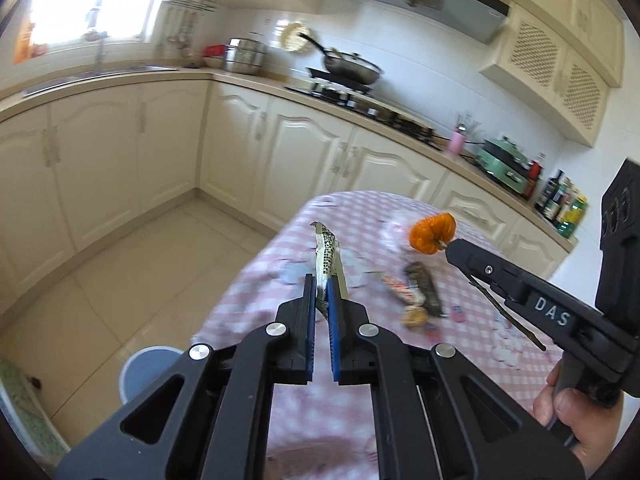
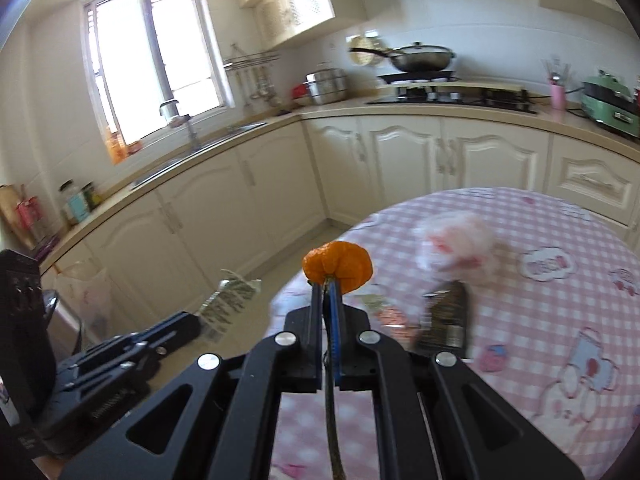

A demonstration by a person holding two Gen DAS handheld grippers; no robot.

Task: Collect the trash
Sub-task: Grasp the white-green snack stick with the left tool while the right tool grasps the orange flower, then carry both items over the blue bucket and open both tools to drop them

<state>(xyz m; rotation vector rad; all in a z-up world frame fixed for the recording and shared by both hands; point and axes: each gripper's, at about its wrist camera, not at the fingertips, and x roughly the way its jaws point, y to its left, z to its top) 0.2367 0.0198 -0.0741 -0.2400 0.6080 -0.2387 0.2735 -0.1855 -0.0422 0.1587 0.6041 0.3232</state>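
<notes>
both grippers are loaded above a round table under a pink-and-white checked cloth (image 2: pixel 560 360). the left gripper (image 1: pixel 320 284) has its blue-padded jaws pressed together on a flattened pale wrapper printed with dark blocks (image 1: pixel 326 252), which sticks up past the fingertips; the right gripper (image 2: pixel 329 288) has its jaws closed tight on the thin dark stem of a crumpled piece of orange peel (image 2: pixel 338 266), the stem running back between the fingers. more trash lies on the cloth: a dark crinkled packet (image 2: pixel 446 320), a red-and-white wrapper (image 1: pixel 398 288), a yellowish crumpled scrap (image 1: pixel 414 316) and a whitish-pink wad (image 2: pixel 456 244), all blurred. a pale blue round bin (image 1: pixel 146 368) stands on the tiled floor just beside the table, below the left gripper, and is judged the likely drop point. risks from here: the peel hangs by its stem alone, so a quick swing could snap the stem or let it slide from the pads, dropping the peel on the floor; the wrapper is pinched only near its lower end and could twist free; the two grippers are near each other and could knock together on the way to the bin. legible writing: the letters "das" in white on the side of the right gripper; the print on the wrapper and packets cannot be read.
</notes>
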